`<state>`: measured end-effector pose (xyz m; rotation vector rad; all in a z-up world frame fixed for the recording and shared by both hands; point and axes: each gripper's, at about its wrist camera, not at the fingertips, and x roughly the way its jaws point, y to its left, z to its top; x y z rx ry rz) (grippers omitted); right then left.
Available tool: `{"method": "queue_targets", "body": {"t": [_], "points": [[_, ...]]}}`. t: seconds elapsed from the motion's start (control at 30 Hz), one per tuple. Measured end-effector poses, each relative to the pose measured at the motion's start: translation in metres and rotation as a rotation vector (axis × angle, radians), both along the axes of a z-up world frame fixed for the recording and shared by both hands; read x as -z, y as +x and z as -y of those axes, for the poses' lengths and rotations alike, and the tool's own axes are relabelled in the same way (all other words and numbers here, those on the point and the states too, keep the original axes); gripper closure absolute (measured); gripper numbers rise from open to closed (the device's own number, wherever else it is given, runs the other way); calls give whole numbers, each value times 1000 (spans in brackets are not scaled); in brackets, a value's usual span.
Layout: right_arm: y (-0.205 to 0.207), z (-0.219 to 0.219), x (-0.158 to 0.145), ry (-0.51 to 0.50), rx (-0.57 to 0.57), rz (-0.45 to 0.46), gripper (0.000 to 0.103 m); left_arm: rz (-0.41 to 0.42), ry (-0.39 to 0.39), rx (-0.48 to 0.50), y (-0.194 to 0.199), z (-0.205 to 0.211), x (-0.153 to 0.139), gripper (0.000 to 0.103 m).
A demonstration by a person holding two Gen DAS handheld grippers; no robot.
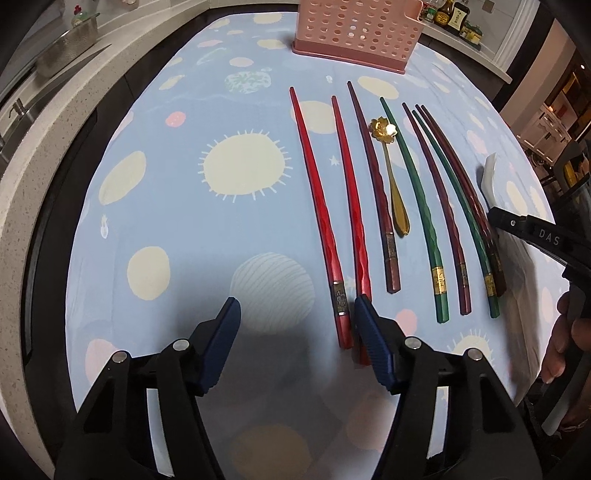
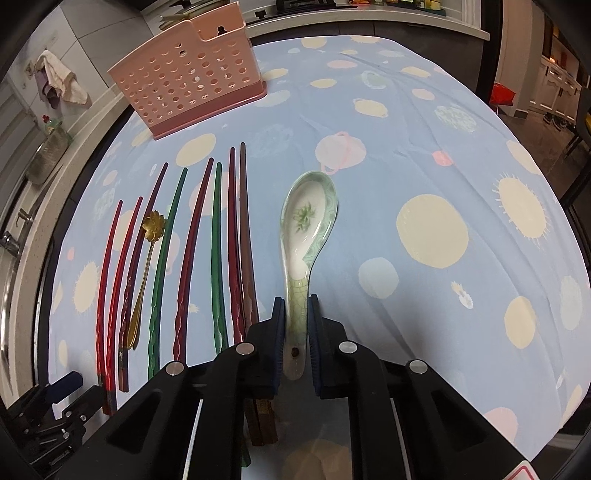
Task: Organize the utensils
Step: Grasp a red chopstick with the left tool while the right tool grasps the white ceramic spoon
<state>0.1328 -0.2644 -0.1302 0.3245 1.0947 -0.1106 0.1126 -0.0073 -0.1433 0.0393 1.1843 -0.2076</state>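
Right gripper [image 2: 297, 325] clamped on the handle of the ceramic spoon [image 2: 308, 221], pads pressing from both sides, bowl pointing up the frame over the blue patterned tablecloth [image 2: 424, 147]. Left gripper [image 1: 297, 317] hovering low over the cloth, jaws apart, nothing between the pads; right pad sitting just over the butt end of the red chopsticks [image 1: 325, 221]. Lined up across the middle of the left view: red pair, then a purple chopstick [image 1: 373, 177], a gold flower spoon [image 1: 391, 177], green chopsticks [image 1: 417, 192] mixed with more dark ones, all roughly parallel, tips aimed at the top of the frame. Pink perforated utensil holder [image 1: 354, 33] upright at top centre of the left view, upper left of the right view, well apart from the row. Fingers of a hand [image 1: 565, 339] at the right edge of the left view.
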Motion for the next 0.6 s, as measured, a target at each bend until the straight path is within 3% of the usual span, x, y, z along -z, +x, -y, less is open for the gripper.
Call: {"method": "queue_targets", "body": {"t": [0.2,0.3,0.43,0.6], "points": [[-4,0,0,1,-4,-4,92,18,2,1,0,2,1,50],[-7,-1,0,6,-5,-5,92,33,11,15,-1,4,0,62],[-14,-1,-2,12,-7,-7,92,30,-19,28,0,1,-1,93],[-22,-1,-10,18,-9,3,92,18,-65,20,-1,-4,-4,96]]}}
